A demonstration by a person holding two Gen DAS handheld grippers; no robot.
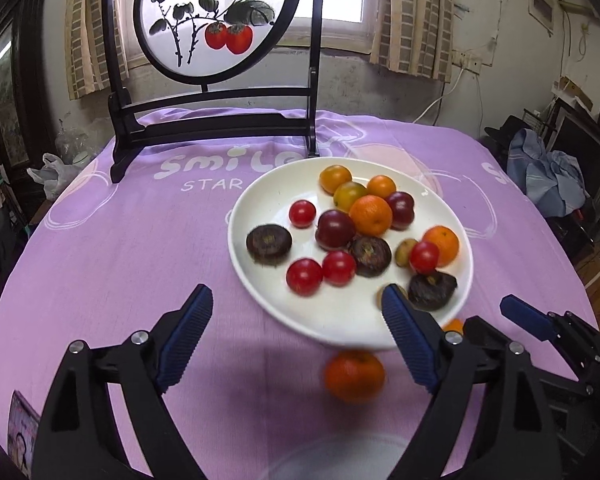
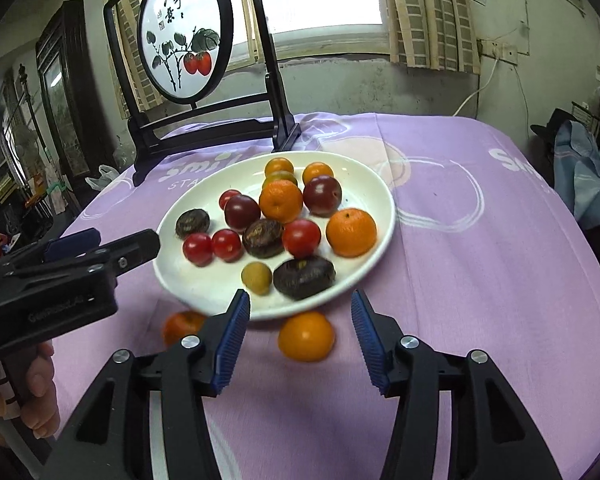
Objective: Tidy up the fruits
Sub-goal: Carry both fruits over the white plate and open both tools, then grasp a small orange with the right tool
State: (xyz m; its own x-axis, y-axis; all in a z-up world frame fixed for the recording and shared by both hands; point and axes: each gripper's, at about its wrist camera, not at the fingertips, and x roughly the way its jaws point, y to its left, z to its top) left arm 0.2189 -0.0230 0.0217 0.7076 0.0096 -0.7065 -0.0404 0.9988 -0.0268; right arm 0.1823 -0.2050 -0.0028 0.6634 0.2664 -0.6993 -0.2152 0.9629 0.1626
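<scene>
Right wrist view shows my right hand-held gripper (image 2: 300, 334) open around the loose orange (image 2: 306, 336) on the tabletop (image 2: 480, 280) beside the plate (image 2: 204, 280); closing off-centre could roll it away.

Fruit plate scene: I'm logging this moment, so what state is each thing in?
Left claw: open, empty.
Right claw: open, empty.
White plate: on the cloth, loaded with fruit.
Orange near left claw: off the plate, on the cloth.
Orange near right claw: off the plate, on the cloth.
Framed painting: upright.
</scene>
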